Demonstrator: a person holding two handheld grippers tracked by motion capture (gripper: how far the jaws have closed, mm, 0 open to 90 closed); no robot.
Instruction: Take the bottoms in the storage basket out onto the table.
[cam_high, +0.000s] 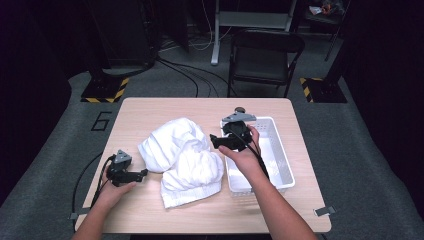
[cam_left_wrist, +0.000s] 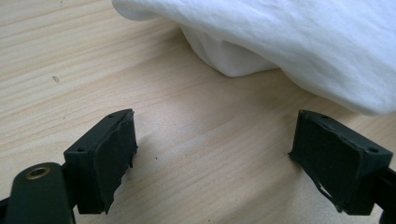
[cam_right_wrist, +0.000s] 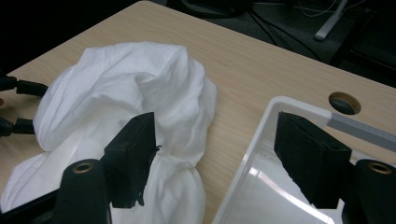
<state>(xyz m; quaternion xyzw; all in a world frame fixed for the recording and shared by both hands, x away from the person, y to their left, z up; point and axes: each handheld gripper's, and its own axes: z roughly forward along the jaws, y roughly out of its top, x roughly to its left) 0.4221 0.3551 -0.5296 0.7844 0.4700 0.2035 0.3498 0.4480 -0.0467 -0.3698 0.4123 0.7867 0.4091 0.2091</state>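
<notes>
Two claws, both empty: left claw (cam_high: 145, 172) gapes wide, low on the tabletop (cam_high: 150, 112) just left of the cloth (cam_high: 182, 157). Right claw (cam_high: 214, 141) half open, above the basket (cam_high: 280, 150) rim beside the cloth, which lies bunched mid-tabletop.

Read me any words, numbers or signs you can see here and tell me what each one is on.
"6": a dark numeral on the grey floor left of the wooden table.
No writing can be read on the white cloth, the white plastic basket or the black folding chair.
</notes>
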